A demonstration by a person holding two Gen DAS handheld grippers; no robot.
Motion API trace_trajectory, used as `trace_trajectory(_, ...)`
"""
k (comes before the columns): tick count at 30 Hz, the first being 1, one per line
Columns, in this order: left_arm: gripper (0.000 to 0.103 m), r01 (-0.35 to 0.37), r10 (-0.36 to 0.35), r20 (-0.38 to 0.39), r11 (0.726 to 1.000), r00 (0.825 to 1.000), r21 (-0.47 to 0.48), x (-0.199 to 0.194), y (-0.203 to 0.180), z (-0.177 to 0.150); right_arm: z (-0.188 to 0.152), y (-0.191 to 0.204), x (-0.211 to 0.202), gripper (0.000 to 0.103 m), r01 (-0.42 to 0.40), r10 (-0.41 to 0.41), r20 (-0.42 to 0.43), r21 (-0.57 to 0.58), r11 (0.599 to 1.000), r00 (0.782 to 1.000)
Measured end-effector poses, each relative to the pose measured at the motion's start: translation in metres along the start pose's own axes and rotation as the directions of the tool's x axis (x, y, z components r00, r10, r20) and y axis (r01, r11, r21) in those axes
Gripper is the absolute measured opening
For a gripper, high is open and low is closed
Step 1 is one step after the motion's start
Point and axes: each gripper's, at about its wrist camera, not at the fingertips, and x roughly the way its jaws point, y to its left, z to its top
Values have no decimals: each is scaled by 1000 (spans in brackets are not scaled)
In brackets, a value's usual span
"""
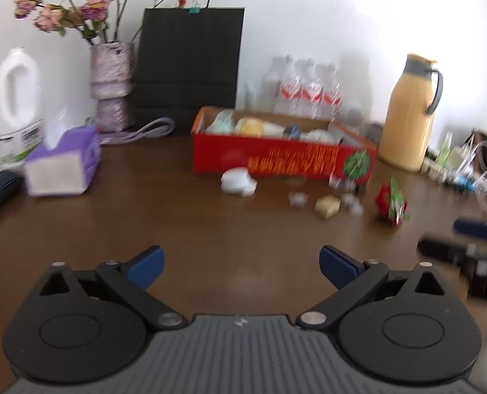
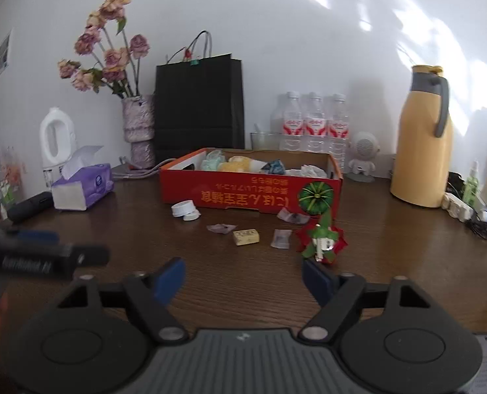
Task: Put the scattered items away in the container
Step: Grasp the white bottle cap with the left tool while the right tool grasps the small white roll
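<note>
A red cardboard box (image 2: 250, 193) (image 1: 276, 161) stands at the back of the brown table and holds several wrapped items. In front of it lie white caps (image 2: 185, 210) (image 1: 238, 181), a small beige block (image 2: 246, 237) (image 1: 327, 207), crumpled wrappers (image 2: 222, 228) (image 2: 281, 239) and a red and green ornament (image 2: 322, 241) (image 1: 391, 202). My left gripper (image 1: 242, 264) hovers open over bare table, well short of the items. My right gripper (image 2: 243, 279) stands open with nothing between its fingers, its right fingertip (image 2: 314, 277) just short of the ornament.
Behind the box stand a black paper bag (image 2: 199, 108), water bottles (image 2: 314, 124), a vase of dried roses (image 2: 138, 128) and a yellow jug (image 2: 422, 141). A purple tissue box (image 2: 84, 187) and a white bottle (image 2: 54, 138) sit at the left. Cables and small items (image 2: 467, 203) crowd the right edge.
</note>
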Motion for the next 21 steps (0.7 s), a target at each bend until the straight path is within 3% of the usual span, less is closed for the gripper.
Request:
trace_trajectory(2,87,20,-20,10,1000,1000,14,24,8,19,6,3,9,71,-13,13,-3,-3,1000,1000)
trace_trajectory(7,88,116,-115,-36,993,993,27,102,25,60,18,8,32,67,-36,36,-8,-7,999,999)
trace_trajectory(9,87,95,-92,-95,995,991,20,135,27,66,19,9,40,68,-44,44,-18,-1,999,999)
trace_trajectory(12,72,66,-65,-147,998,987,-1,169,28,69,20,10,53,67,-43,43,-42,-5,999,998)
trace_trajectory(15,64,70,-78,-172,996,982,-51,186,34,67,21,10,64,68,-44,43,-60,-8,999,997)
trace_trajectory(17,41,99,-111,-167,992,980,-81,189,39,65,23,9,73,68,-50,49,-72,-7,999,996)
trace_trajectory(21,40,95,-109,-130,989,985,-112,176,47,66,32,15,97,66,-74,72,-91,-24,997,993)
